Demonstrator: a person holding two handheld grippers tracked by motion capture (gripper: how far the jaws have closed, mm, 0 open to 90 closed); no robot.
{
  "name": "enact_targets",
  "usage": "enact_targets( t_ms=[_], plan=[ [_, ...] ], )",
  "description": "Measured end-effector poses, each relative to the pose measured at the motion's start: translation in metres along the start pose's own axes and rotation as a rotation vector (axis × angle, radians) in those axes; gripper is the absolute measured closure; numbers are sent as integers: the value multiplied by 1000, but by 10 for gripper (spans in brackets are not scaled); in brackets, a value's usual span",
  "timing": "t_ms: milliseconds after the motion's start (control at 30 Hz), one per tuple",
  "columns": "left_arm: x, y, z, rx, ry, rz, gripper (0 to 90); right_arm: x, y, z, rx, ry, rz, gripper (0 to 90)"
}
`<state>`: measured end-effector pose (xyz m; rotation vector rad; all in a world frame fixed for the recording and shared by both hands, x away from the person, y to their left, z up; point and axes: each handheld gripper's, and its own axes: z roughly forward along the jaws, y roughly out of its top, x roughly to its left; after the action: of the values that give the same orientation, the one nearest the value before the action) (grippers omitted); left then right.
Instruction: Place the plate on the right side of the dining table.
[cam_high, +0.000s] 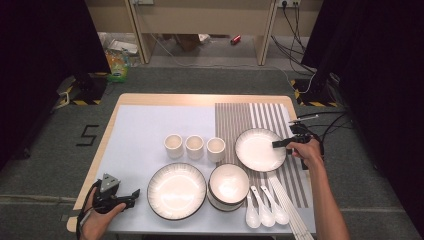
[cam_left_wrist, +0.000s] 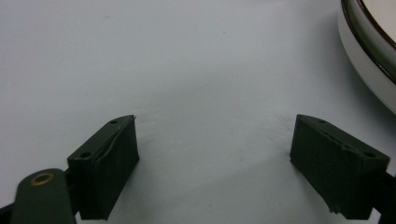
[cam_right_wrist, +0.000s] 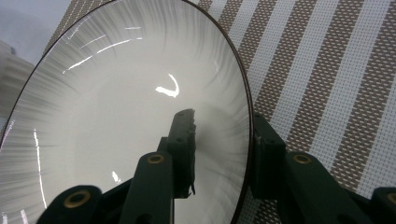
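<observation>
The desk (cam_high: 135, 130) is the biggest thing here, covered pale grey on the left, with a brown-and-white striped mat (cam_high: 260, 117) on its right half. On that mat lies the plate (cam_high: 260, 149) in hand, a white one with a thin dark rim, towards the right edge of the desk and just right of three small cups (cam_high: 194, 146) in a row. A second plate (cam_high: 176, 191) sits near the front on the grey cover, with a stack of bowls (cam_high: 228, 186) beside it, then three white spoons (cam_high: 265, 212) and pale chopsticks (cam_high: 292, 212) to the right.

The right hand-held gripper (cam_high: 281, 143) straddles the right rim of the plate on the mat: one jaw lies over the inside of the plate, the other outside the rim, with a gap still showing, so the pads do not clamp it. The left hand-held gripper (cam_high: 135, 193) rests at the front left corner, jaws wide apart over bare grey cover, holding nothing.
</observation>
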<state>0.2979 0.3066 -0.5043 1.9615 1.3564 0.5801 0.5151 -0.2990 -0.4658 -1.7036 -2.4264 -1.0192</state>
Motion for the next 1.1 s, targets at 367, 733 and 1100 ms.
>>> enact_targets(
  t_ms=[367, 733, 1100],
  plan=[
    [0, 0, 0, -1, 0, 0, 142, 1, -1, 0, 1, -23, -16, 607],
    [0, 0, 0, -2, 1, 0, 141, 14, -2, -30, -122, -49, -48, 526],
    [0, 0, 0, -4, 1, 0, 141, 34, -10, -40, -151, -6, -109, 506]
  ],
)
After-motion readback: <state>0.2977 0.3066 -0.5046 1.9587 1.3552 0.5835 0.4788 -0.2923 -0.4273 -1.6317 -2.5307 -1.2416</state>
